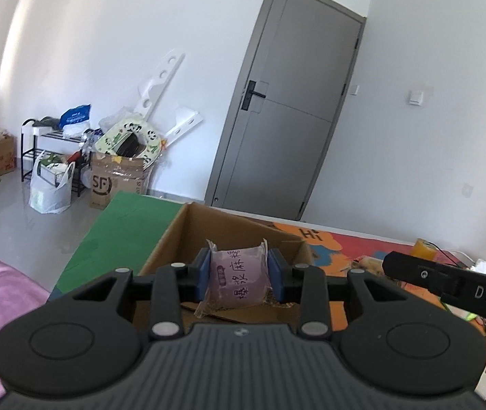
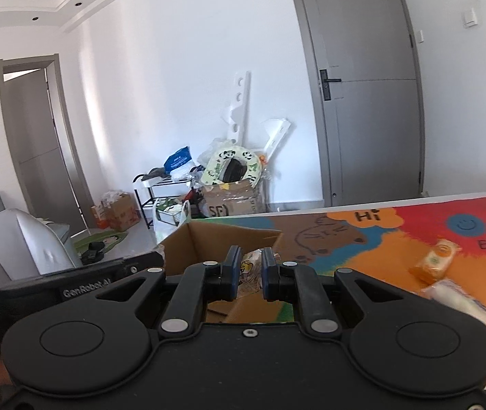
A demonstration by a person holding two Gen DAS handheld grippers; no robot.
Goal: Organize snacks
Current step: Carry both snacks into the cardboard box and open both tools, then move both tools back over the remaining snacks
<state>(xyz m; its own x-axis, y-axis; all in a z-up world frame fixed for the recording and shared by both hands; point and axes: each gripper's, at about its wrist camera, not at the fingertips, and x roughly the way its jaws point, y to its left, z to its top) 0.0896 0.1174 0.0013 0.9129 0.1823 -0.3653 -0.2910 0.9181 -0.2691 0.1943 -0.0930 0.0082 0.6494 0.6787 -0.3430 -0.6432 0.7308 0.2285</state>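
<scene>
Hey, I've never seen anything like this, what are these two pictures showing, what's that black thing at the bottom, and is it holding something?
Each picture comes from a camera mounted on a hand-held two-finger gripper, looking forward along its blue-padded fingers. In the left view, the left gripper squeezes a pinkish-purple wrapped snack packet above an open brown cardboard box. In the right view, the right gripper holds nothing, its fingers slightly apart, also near the box. The box sits on a colourful cartoon table mat. An orange wrapped snack and a white wrapped snack lie on that mat.
</scene>
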